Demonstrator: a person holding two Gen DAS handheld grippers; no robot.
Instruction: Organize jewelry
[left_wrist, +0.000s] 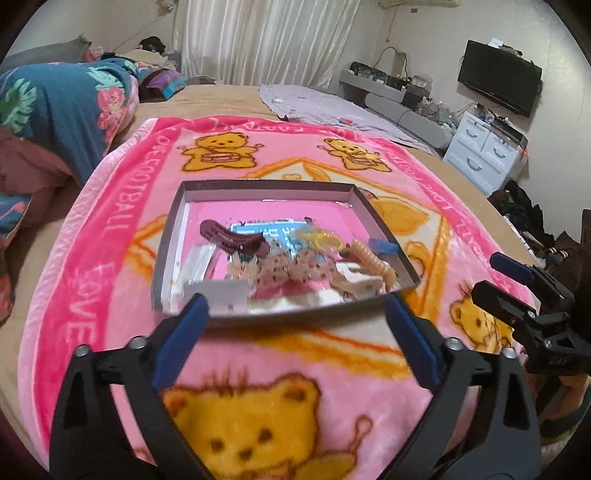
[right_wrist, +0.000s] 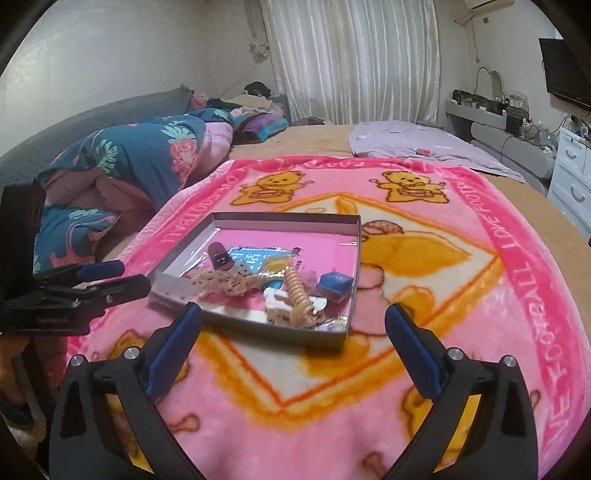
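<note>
Two hand-held grippers hang empty over a bed spread with a pink bear-print blanket. From the left wrist, the left hand-held gripper stands spread wide, nothing between its blue pads; the shallow grey tray lies just ahead of its tips, the near rim between them. Inside sit a dark maroon hair clip, a spotted fabric piece, a coiled beige hair tie and a small blue block — heaped toward the tray's near side. The right hand-held gripper shows off to the right.

From the right wrist, the right hand-held gripper is likewise splayed and bare, the tray ahead and slightly left of its tips. The left hand-held gripper pokes in from the left, near the tray's corner.

These trinkets look light and small — the clip stiff and likely slippery, best pinched across its narrow body; the coil springy, better taken mid-length. The tray seems thin card and would probably slide on the plush.
</note>
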